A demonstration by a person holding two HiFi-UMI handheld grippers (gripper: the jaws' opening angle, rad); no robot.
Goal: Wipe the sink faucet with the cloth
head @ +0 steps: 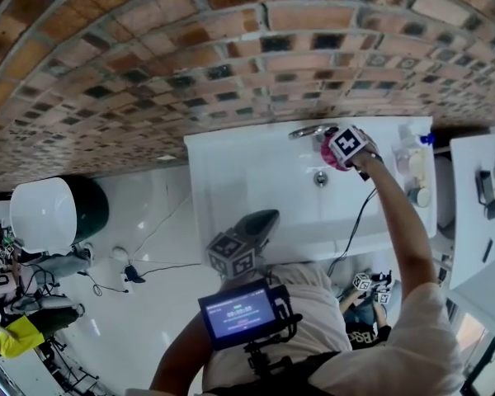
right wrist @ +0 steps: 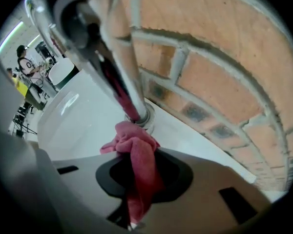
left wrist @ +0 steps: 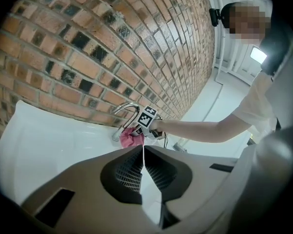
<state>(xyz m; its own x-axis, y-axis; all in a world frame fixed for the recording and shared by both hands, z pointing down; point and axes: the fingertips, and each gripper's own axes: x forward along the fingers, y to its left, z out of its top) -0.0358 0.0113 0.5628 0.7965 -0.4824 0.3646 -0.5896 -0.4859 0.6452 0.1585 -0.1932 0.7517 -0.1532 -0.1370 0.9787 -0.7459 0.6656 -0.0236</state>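
Observation:
A chrome faucet [head: 308,130] stands at the back of the white sink [head: 247,180], against the brick wall. My right gripper [head: 337,153] is shut on a pink cloth [head: 325,149] and holds it against the foot of the faucet. In the right gripper view the cloth [right wrist: 136,152] bunches out of the jaws and touches the faucet base [right wrist: 136,112]. My left gripper [head: 266,219] hangs over the sink's front edge, shut and holding nothing. From the left gripper view, the faucet [left wrist: 125,110] and cloth [left wrist: 132,137] lie straight ahead, well beyond the left gripper [left wrist: 143,152].
The drain [head: 320,178] lies in the basin just in front of the faucet. Small bottles and jars [head: 417,172] stand on the sink's right end. The brick wall [head: 190,64] runs close behind the faucet. A white round seat [head: 45,213] and floor cables [head: 132,272] lie to the left.

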